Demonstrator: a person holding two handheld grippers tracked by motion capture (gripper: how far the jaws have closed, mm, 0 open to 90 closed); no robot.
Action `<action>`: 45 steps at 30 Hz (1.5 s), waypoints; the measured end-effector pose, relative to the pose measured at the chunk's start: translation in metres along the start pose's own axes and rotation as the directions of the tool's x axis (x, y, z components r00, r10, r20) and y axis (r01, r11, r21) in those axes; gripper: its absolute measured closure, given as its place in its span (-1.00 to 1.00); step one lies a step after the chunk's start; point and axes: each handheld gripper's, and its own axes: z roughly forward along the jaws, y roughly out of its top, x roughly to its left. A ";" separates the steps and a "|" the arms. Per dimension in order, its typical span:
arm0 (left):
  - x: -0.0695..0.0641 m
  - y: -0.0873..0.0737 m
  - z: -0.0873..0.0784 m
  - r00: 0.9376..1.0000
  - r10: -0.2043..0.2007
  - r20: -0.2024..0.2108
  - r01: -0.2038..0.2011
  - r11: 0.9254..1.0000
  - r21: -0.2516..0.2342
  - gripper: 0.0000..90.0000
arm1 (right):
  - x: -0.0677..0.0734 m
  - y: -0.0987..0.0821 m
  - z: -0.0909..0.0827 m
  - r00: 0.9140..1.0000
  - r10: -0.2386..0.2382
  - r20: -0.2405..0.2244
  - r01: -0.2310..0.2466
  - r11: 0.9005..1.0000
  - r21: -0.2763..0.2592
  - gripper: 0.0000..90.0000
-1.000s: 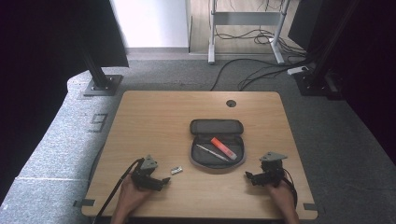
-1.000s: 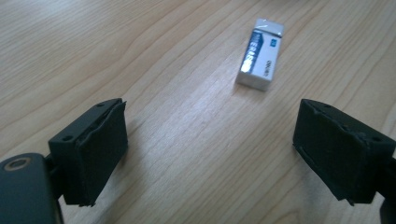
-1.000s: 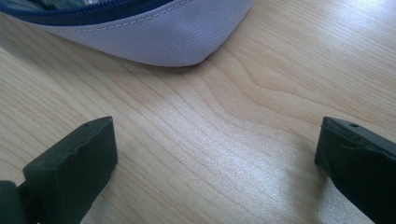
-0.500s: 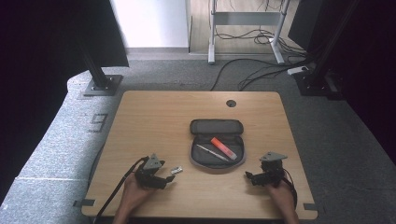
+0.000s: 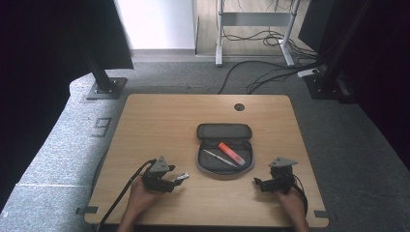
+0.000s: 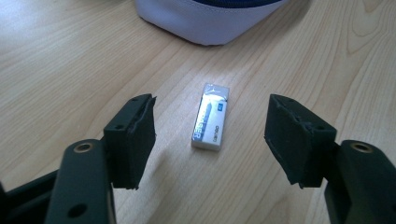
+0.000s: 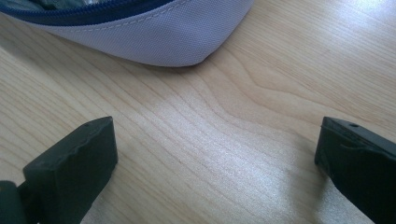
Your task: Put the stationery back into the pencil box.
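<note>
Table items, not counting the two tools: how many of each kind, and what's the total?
Pencil case: 1
Red marker in the case: 1
Silver pen in the case: 1
Eraser on the table by the left tool: 1
Total: 4

You are looking down and forward from the high view, well above the near edge of the table (image 5: 145,121), taking in the whole top and the pencil case (image 5: 225,151) near its middle. Your left gripper view is sitting low and close, facing the pencil case (image 6: 210,18) rim from its left. Your right gripper view is facing the same pencil case (image 7: 140,32) from its right.
</note>
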 end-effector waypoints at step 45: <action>-0.005 0.015 0.009 0.998 0.035 0.060 -0.036 0.999 0.015 0.63 | 0.000 0.000 0.000 1.000 0.000 0.000 0.000 1.000 0.000 -1.00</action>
